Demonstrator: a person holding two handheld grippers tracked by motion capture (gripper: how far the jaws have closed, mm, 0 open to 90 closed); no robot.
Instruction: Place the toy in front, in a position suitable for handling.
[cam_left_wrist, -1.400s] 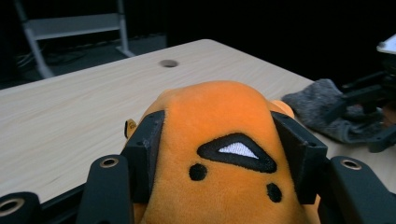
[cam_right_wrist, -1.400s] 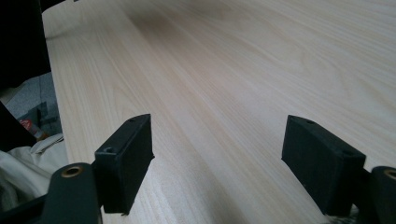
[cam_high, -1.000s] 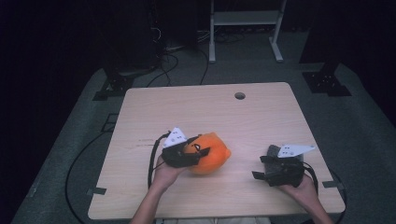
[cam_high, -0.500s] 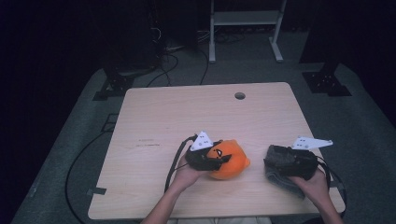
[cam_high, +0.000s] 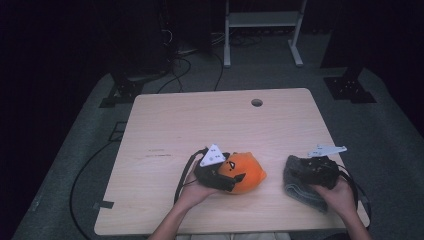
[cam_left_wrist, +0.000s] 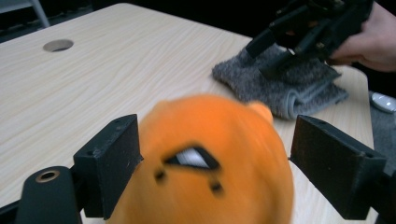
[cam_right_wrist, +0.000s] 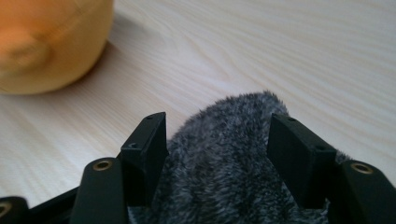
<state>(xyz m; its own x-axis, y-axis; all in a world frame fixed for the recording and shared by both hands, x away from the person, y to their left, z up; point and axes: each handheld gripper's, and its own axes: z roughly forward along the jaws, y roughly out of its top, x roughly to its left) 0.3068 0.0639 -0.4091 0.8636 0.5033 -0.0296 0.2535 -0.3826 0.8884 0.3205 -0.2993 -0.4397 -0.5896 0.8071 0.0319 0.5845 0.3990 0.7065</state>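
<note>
No readable text, label, brand or number on anything in view, faint dark marks on the tabletop in the high view too small to make out, black face markings on the orange plush, no letters

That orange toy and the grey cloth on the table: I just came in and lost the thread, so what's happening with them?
A person works at a wooden table with a claw in each hand. The left claw sits around an orange plush toy; its jaws have just been opening, with a gap on one side, so the toy looks let go. The right claw reaches over a folded grey cloth at the table's right, and its jaws have just been closing on a fluffy fold between them, not yet clearly pinching it.
</note>
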